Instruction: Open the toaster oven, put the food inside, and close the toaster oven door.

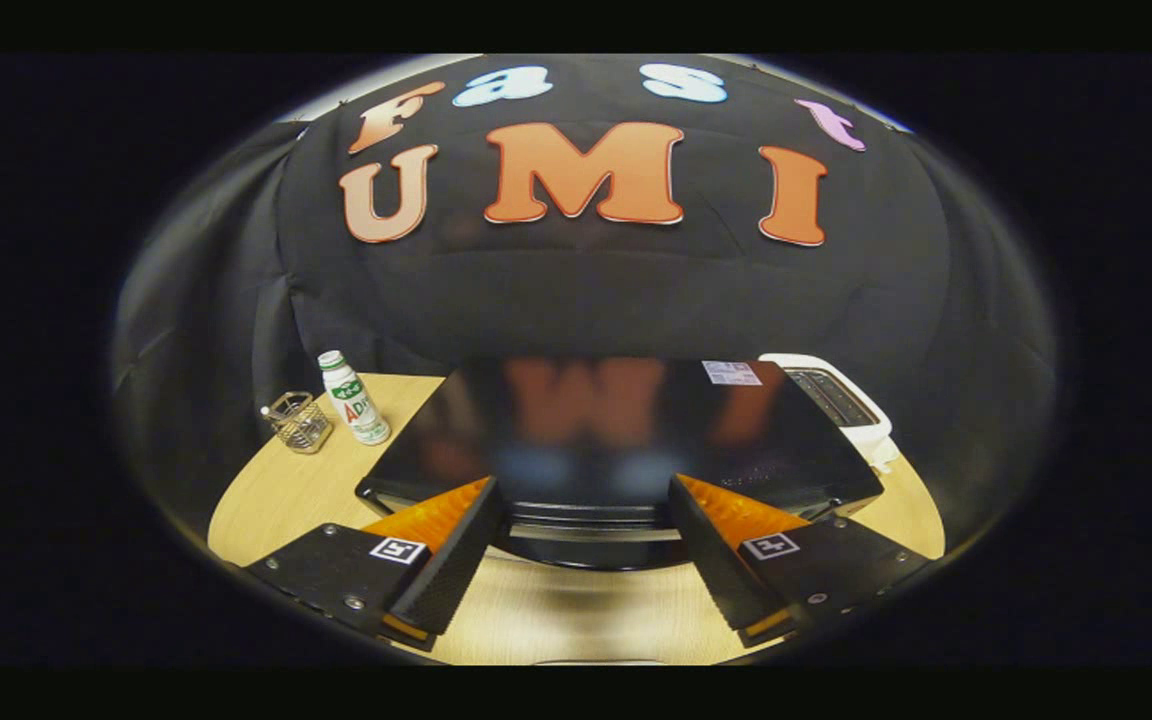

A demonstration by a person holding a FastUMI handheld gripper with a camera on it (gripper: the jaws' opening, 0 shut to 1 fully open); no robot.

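Observation:
A black toaster oven (626, 430) stands on the wooden table, seen from above and in front; its glossy top mirrors the wall. My gripper (581, 500) is open, its two black fingers (456, 550) with orange backs spread wide on either side of the oven's front top edge. The door handle bar (591, 530) lies between the fingertips, just ahead of them, and neither finger presses on it. The door looks shut. Nothing is held between the fingers.
A small white bottle with a green label (354, 398) stands left of the oven, with a little wire basket (298, 422) beside it. A white slot toaster (836, 400) sits behind the oven's right corner. Bare wooden table (576, 620) lies under the fingers.

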